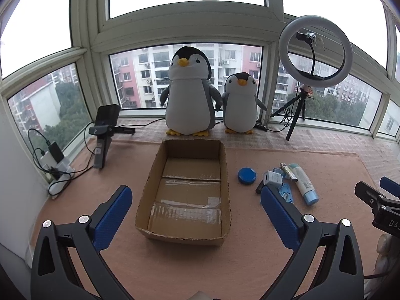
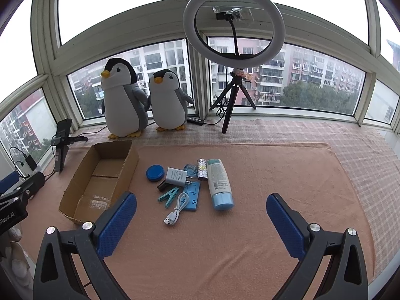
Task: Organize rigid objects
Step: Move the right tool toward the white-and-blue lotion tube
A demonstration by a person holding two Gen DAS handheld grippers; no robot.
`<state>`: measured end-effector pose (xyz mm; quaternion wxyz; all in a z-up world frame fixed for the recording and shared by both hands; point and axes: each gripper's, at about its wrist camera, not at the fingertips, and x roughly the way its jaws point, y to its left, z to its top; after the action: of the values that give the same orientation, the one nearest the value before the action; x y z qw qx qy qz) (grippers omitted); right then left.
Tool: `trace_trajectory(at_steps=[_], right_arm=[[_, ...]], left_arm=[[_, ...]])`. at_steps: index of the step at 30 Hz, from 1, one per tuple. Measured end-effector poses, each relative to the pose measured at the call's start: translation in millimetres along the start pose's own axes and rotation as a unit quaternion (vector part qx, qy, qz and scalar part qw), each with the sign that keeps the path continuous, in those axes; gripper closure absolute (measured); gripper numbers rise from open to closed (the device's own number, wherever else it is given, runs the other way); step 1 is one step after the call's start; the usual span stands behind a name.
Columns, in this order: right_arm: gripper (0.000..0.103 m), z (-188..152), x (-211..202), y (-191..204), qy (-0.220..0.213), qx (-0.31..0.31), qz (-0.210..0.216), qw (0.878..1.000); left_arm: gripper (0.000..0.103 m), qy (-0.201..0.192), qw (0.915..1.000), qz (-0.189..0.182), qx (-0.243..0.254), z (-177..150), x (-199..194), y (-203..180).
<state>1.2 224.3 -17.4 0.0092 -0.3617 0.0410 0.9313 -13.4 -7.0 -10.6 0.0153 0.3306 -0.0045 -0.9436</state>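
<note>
Here, right claw [image 2: 201,222] spread apart, empty; cable [image 2: 175,208] just ahead, apparently untouched.

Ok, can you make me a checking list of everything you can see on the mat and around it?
Surface: peach towel mat over a checked cloth, flat.
Job's things: cardboard box open, nothing inside; beside it lie a blue round lid, white charger, patterned small tube, lotion tube, teal clip, blue flat holder.
Clutter: two plush penguins by the window.
Grippers: left gripper open above the box; right gripper open, holding nothing.
Cables: white USB cable coiled on the mat; black leads near the power strip.
Surroundings: ring light on a tripod, windows, apartment blocks outside.
</note>
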Motion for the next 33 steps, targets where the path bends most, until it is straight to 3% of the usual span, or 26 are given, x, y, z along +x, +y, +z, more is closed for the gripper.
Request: trace_trajectory(at_steps=[12, 20, 26, 30, 33], right_arm=[[0.0, -3.5, 18.0, -12.1, 0.011, 0.008, 0.007, 1.0], [0.0, -3.9, 35.3, -24.3, 0.019, 0.016, 0.01, 1.0], [0.0, -10.1, 62.0, -46.0, 0.046, 0.029, 0.005, 0.999], [0.0, -14.9, 82.9, -63.2, 0.062, 0.032, -0.008, 0.998], [0.0, -14.6, 99.8, -71.8, 0.077, 0.03, -0.007, 0.997]], left_arm=[[0.001, 0.044, 0.9983, 0.037, -0.008, -9.9, 46.0, 30.7], [0.001, 0.095, 0.9918, 0.08, -0.03, -21.8, 98.9, 70.6], [0.006, 0.138, 0.9849, 0.097, -0.04, -37.6, 137.4, 87.5], [0.02, 0.165, 0.9799, 0.101, -0.047, -46.9, 159.2, 93.0], [0.023, 0.177, 0.9779, 0.102, -0.045, -50.9, 169.9, 92.6]])
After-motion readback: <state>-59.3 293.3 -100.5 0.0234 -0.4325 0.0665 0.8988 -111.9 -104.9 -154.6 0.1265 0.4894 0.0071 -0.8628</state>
